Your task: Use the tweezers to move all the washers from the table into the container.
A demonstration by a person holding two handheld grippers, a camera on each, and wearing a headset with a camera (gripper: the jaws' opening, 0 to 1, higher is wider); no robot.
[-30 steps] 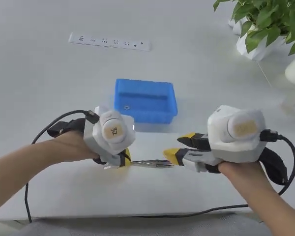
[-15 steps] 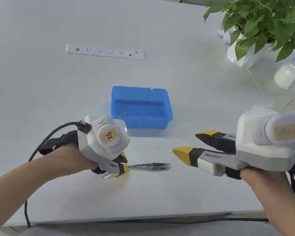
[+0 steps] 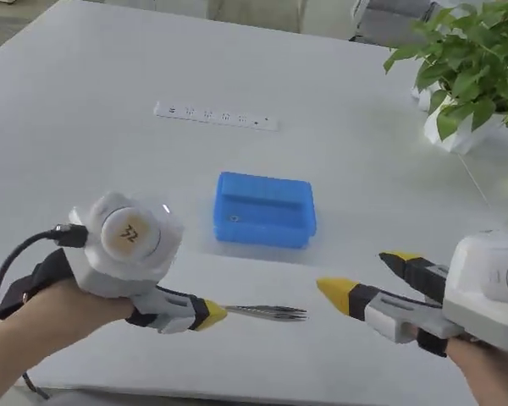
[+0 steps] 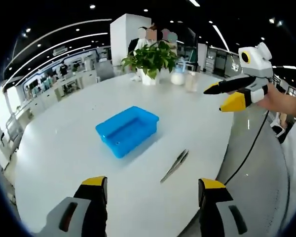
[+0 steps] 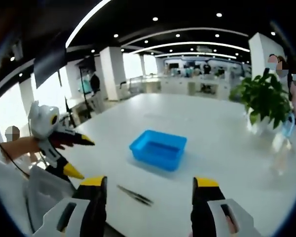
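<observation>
While both claws hover above the white surface, the tweezers lie flat on it, near the front edge and between the two claws. The left claw is released: in the left gripper view its yellow-tipped jaws stand wide apart with nothing between them, and the tweezers rest on the surface ahead of the jaws, clear of both. In the head view the blunt end of the tweezers lines up just beside the left claw's yellow tip, and the pointed end aims toward the right claw. The right claw is likewise released, its two jaws spread and grasping nothing; the right gripper view shows them apart with the tweezers on the surface in front of them.

The blue container sits upright farther back on the surface, well apart from the tweezers. A small ring that looks like a washer lies inside it, near its left front corner. Behind the container a white power strip lies flat, and a green plant stands at the far right.

Each claw also appears in the other's view: the right claw and the left claw, both with parted jaws.
</observation>
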